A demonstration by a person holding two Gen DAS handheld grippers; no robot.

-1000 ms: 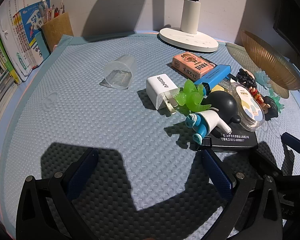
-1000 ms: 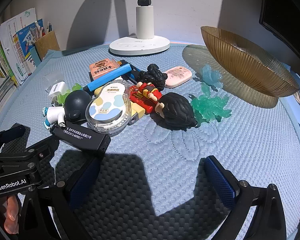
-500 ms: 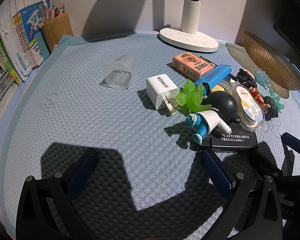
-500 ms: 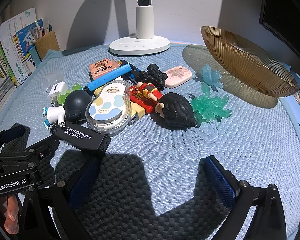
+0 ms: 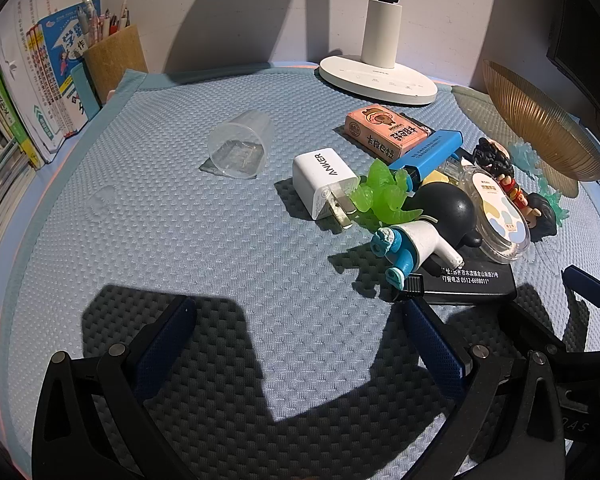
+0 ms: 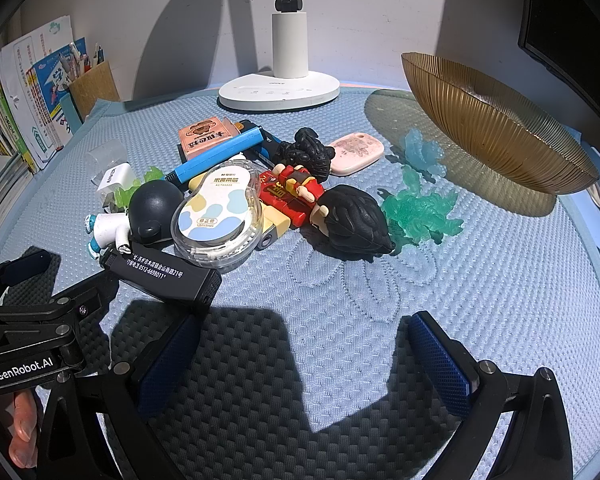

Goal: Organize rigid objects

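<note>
Two grippers hover low over the blue quilted mat [image 6: 480, 280], both spread wide and holding nothing: left gripper [image 5: 300, 340], right gripper [image 6: 304, 352]. Sorting step looks not yet begun; nothing lifted, the approach is in hand.

Pile of small rigid objects sits at about 11 o'clock from the right gripper, 2 o'clock from the left. Nearest piece: black rectangular lighter with white print [image 6: 162, 274], leaning on the heap's near edge. Behind it, clear oval correction-tape case with blue and yellow blotches [image 6: 216, 210], touching the red-robed toy figure with black hair [image 6: 328, 208]. White Anker plug charger [image 5: 324, 182] lies at the heap's far-left side, against the green translucent plastic toy [image 5: 380, 196].

Containers: amber ribbed glass bowl [image 6: 496, 128] at 1 o'clock from the right gripper, well apart from the pile, tilted; nothing visible inside. Clear plastic cup [image 5: 240, 150] lies on its side at 11 o'clock from the left gripper, apparently empty.

Judgement: next move calls for picking one edge piece, likely the lighter, without dragging neighbours, then carrying it toward the bowl.
</note>
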